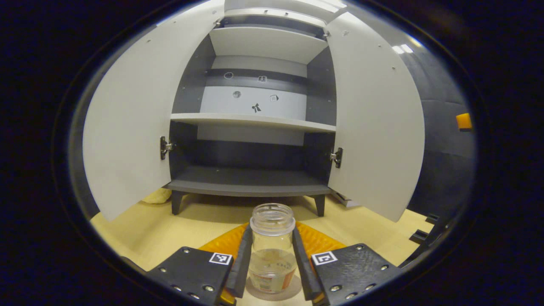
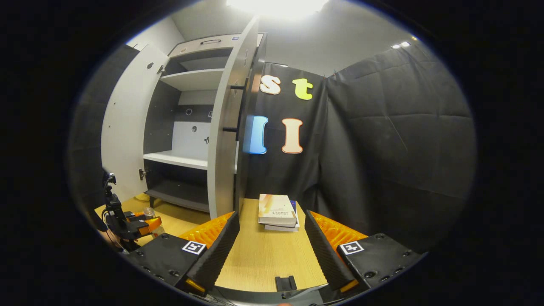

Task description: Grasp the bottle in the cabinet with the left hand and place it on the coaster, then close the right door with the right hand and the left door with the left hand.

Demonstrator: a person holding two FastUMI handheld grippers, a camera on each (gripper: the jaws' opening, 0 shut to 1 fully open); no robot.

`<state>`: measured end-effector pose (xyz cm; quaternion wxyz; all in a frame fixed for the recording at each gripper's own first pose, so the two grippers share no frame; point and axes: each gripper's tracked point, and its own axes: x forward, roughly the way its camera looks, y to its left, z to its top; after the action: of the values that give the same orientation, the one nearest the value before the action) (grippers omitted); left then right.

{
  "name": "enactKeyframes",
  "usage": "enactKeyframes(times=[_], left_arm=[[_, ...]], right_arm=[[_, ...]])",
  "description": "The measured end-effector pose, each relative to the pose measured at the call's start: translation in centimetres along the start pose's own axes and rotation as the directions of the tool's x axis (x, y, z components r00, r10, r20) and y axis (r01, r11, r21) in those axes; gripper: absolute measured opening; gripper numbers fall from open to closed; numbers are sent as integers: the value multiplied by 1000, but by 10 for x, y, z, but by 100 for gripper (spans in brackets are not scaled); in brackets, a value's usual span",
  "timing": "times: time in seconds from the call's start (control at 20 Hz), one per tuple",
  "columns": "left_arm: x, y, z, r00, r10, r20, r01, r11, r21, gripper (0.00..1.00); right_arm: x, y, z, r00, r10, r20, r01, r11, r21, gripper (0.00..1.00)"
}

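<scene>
The left tongs [image 1: 272, 263] clamp the clear bottle [image 1: 272, 246] upright on the round coaster [image 1: 272, 293]. Beyond, the cabinet [image 1: 255, 123] stands with both doors open.

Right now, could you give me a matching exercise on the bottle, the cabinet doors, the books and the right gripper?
1. bottle
2. doors
3. books
4. right gripper

a. stacked on the table
b. swung open
c. between the left gripper's fingers
d. open, holding nothing

Pairs: 1-c, 2-b, 3-a, 4-d
</scene>
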<state>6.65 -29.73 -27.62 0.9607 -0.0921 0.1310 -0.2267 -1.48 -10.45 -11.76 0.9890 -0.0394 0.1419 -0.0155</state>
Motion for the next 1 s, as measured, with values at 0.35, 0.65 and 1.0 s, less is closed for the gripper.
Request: enactKeyframes(times=[0.35,0.65,1.0], left_arm=[[-21,-6,41,999,39,36,-41,998,47,75],[-54,-24,105,995,40,88,-45,997,57,74],[-97,-5,162,987,105,123,-115,990,83,75]], right_arm=[[10,1,20,999,23,22,-24,998,60,98],[23,-6,57,995,48,84,-58,991,121,96],[52,-25,105,990,29,137,-52,985,166,96]])
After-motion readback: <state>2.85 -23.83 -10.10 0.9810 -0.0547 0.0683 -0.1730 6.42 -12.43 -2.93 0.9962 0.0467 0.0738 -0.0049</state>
